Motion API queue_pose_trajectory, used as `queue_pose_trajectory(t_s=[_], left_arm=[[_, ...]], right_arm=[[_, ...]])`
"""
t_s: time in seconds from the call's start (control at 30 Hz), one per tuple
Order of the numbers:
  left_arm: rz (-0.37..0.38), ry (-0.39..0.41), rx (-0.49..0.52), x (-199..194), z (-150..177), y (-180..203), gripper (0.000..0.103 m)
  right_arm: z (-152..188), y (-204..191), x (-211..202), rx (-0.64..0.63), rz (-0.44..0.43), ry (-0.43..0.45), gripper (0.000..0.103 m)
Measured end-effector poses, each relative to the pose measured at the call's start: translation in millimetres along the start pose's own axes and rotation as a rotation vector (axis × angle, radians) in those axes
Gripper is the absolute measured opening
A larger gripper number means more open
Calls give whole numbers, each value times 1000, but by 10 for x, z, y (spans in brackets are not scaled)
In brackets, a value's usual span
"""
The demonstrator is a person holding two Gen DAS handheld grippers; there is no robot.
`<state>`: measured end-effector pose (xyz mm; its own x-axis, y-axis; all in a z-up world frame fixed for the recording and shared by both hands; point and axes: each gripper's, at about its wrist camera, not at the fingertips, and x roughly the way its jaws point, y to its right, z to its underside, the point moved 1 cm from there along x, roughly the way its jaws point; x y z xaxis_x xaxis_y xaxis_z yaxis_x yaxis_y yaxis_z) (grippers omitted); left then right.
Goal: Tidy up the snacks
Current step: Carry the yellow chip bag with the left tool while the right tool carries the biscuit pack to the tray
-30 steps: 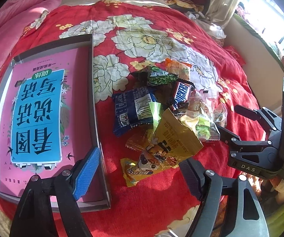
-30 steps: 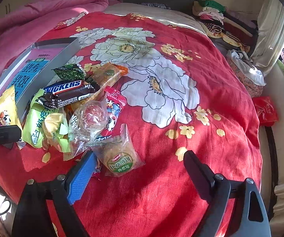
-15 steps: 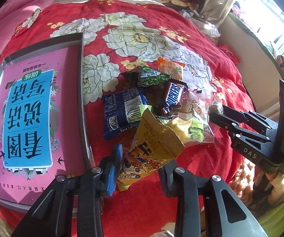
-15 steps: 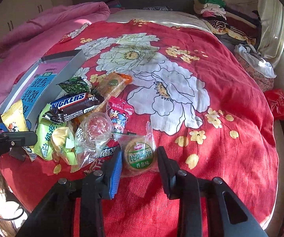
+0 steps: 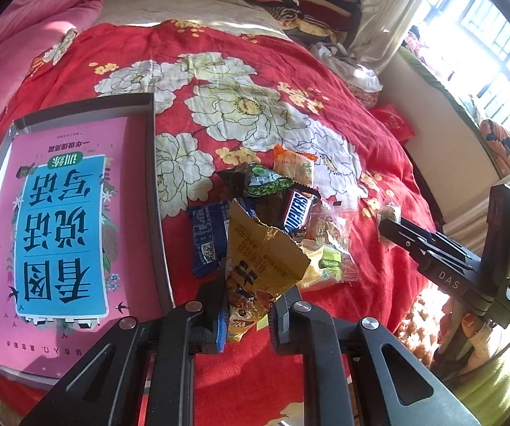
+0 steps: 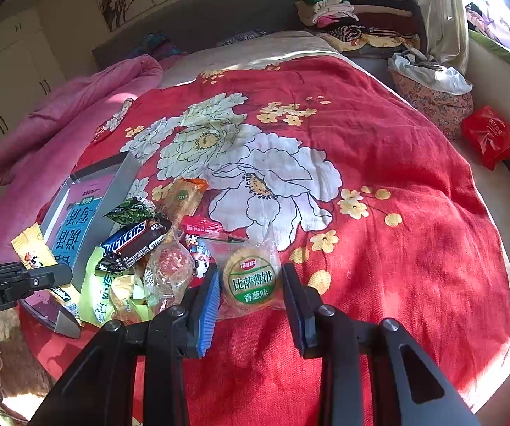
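With both pairs of jaws having just closed, my left gripper (image 5: 246, 314) now pinches the crinkled yellow foil snack bag (image 5: 260, 266) and my right gripper (image 6: 251, 303) the round clear-wrapped cracker (image 6: 251, 280), both raised off the red floral bedspread (image 6: 379, 163), ready, I judge, for the shallow grey tray (image 5: 150, 163) beside the pile.

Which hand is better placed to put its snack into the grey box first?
Probably the left. Its tool grips the yellow snack bag right beside the grey box. The right tool, holding the round biscuit pack, has the snack pile between.
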<state>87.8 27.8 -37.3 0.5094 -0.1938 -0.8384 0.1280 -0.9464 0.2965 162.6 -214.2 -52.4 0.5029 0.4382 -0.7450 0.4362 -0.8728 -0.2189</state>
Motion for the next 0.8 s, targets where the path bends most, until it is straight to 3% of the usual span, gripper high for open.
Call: queue_pose_trajectory(t_s=[0.37,0.8], left_arm=[[24,62,-52,-337,-53,-187,17],[-26,130,-198,-747,-11,-882,17]], right_arm=[[-55,-289,-227,-22,-26,43,35],[-121,-1089,-297,-123,-150,40,35]])
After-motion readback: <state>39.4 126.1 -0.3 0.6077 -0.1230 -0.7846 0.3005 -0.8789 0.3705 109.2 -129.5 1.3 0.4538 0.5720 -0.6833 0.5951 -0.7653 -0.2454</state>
